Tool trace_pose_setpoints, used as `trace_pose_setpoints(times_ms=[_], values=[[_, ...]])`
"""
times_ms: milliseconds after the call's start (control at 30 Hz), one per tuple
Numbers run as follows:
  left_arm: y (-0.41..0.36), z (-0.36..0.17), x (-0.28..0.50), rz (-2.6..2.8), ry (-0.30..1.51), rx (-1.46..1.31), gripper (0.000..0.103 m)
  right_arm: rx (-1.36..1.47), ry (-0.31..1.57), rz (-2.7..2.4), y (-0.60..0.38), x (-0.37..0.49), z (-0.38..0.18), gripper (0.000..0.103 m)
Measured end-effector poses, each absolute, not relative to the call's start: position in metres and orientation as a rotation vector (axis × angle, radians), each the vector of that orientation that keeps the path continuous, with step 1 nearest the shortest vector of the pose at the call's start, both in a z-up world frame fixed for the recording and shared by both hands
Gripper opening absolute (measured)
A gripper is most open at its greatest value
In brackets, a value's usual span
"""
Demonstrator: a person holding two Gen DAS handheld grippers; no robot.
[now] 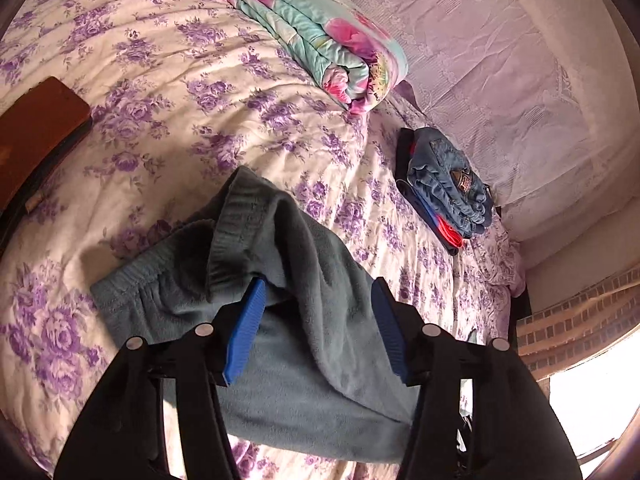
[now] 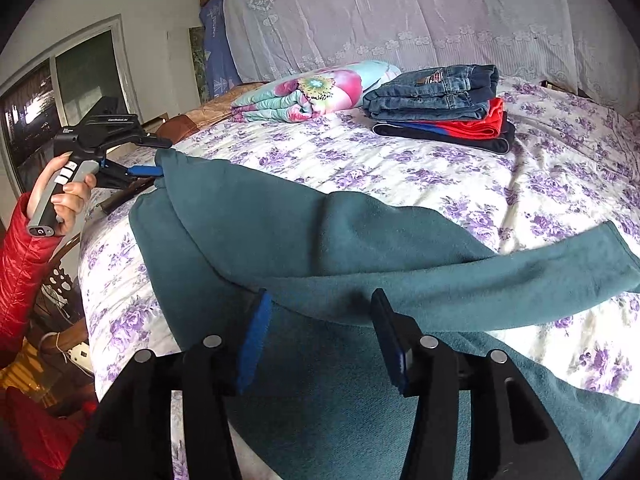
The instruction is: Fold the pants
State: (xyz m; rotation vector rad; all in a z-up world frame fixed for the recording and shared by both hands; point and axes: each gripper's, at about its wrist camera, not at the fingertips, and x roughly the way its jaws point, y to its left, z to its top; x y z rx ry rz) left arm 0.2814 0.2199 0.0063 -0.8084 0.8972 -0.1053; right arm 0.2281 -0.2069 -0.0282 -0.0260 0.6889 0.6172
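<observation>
Teal fleece pants lie on the floral bed sheet. My left gripper hovers over the waistband end with its blue pads apart. The elastic waistband drapes over one finger, and both pad faces show bare. In the right wrist view the pants rise in a peak to the left gripper at the bed's left edge. My right gripper is open just above a fold. One leg stretches off to the right over the other layer.
A stack of folded jeans and red and dark clothes sits at the far side, next to a rolled flowered quilt. A lace cover stands behind. A hand in a red sleeve holds the left gripper. A brown object lies at the bed's left.
</observation>
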Motion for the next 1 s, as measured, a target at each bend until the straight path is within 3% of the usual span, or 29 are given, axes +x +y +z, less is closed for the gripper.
trace_pose_setpoints(times_ms=[133,433,467,533,567,600,833,1000], values=[[0.217,0.024,0.272,-0.098,0.866,-0.787,0.054,-0.014,0.679,0.625,-0.209,0.227,-0.027,0.065],[0.215,0.018,0.3,0.016,0.892,-0.77,0.053,0.006,0.667,0.634,-0.213,0.227,-0.025,0.073],[0.215,0.016,0.303,0.02,0.901,-0.767,0.049,0.01,0.667,0.636,-0.213,0.227,-0.025,0.073],[0.214,0.011,0.309,0.01,0.919,-0.755,0.027,0.017,0.665,0.638,-0.215,0.227,-0.025,0.073],[0.214,0.009,0.311,-0.003,0.926,-0.756,0.009,0.02,0.663,0.638,-0.215,0.227,-0.025,0.073],[0.214,0.007,0.311,-0.012,0.925,-0.761,0.004,0.024,0.661,0.638,-0.216,0.227,-0.025,0.074],[0.202,0.032,0.3,-0.081,0.836,-0.689,0.001,-0.013,0.584,0.659,-0.214,0.215,-0.013,0.074],[0.194,0.057,0.301,-0.13,0.775,-0.66,0.001,-0.341,0.569,0.631,-0.171,0.209,-0.013,0.074]])
